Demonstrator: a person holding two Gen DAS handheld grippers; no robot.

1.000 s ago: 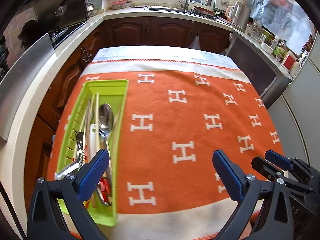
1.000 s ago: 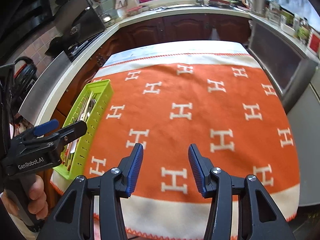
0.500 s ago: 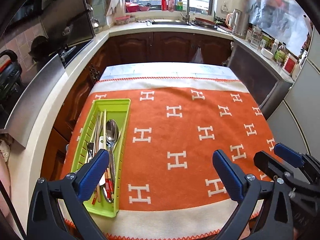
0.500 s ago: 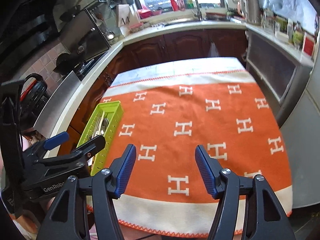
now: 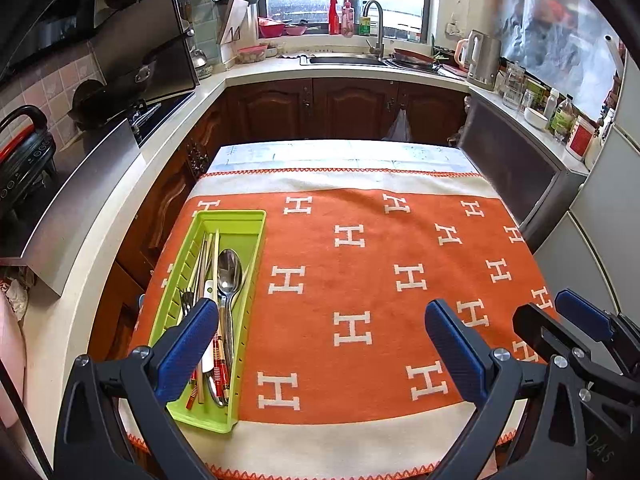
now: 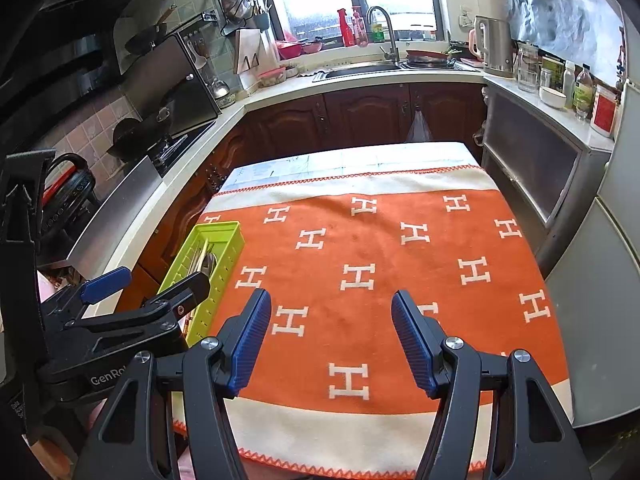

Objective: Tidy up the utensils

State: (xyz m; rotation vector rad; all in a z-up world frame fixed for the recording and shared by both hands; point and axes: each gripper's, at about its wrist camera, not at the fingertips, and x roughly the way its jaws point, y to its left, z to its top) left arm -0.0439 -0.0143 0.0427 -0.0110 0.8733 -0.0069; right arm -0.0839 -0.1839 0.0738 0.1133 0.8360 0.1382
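Left gripper (image 5: 320, 344) is seen nearest in the left wrist view, tilted downward over the near edge of the table; jaws spread wide, nothing held between the blue pads (image 5: 188, 344). Right gripper (image 6: 331, 344) is angled down the same way over the near-middle of the table, jaws apart at a moderate width, nothing gripped, only cloth seen in the gap. Each gripper is caught from the side in the other's view, the two held side by side, apart, above the table's near edge. No hand is clearly shown.

An orange blanket (image 5: 360, 300) with white H marks and cream borders is spread over the table. A green tray (image 5: 256, 248) is laid lengthwise on the blanket's left side, near the left edge, just beyond the left gripper's left finger. The utensils are found inside the tray: a metal spoon (image 5: 229, 276), bowl pointing away, chopsticks (image 5: 216, 256) beside it, a fork (image 5: 186, 300) partly hidden behind the finger. Some red-striped handles are seen at the tray's near end.

Farther back, dark wood cabinets (image 5: 352, 108) are seen, then a sink (image 5: 344, 59) with a faucet (image 5: 374, 20) under the window. A kettle (image 5: 482, 60) is stood at the right.
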